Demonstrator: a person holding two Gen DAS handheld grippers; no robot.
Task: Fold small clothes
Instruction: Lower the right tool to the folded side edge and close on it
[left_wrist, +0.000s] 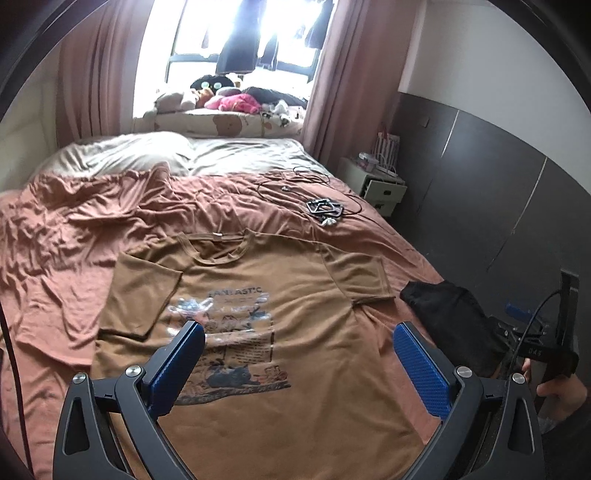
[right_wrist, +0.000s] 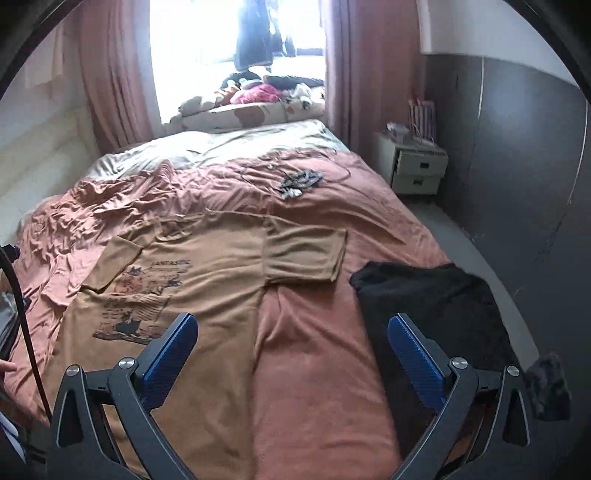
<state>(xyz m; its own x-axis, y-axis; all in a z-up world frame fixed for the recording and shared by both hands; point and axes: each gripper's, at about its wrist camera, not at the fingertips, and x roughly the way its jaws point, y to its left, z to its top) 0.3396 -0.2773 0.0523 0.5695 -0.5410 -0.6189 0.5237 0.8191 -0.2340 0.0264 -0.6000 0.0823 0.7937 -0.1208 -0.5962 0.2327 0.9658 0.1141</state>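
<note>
- Blue-padded and spread wide, the left hand-held gripper (left_wrist: 299, 343) hovers empty over the printed chest of the tee (left_wrist: 258, 314); I judge it is lining up for a grasp rather than holding anything.
- The right hand-held gripper (right_wrist: 291, 336) is equally wide and empty, poised above the tee's right side edge and the bare bedspread (right_wrist: 314, 369) beside it.
- The tee lies face up and spread flat across the near half of the bed, collar toward the headboard end, which suits folding.
- Its left sleeve (left_wrist: 142, 295) is already turned in over the chest; the right sleeve (right_wrist: 306, 254) lies flat, pointing at the bed's right edge, so that side looks to be the next fold.
- A black garment (right_wrist: 432, 306) sits bunched at the near right edge of the bed, just beside the tee but apart from it, probably waiting its turn.
- Cables and small items (left_wrist: 325, 208) lie farther up the bed, well clear of the work.
</note>
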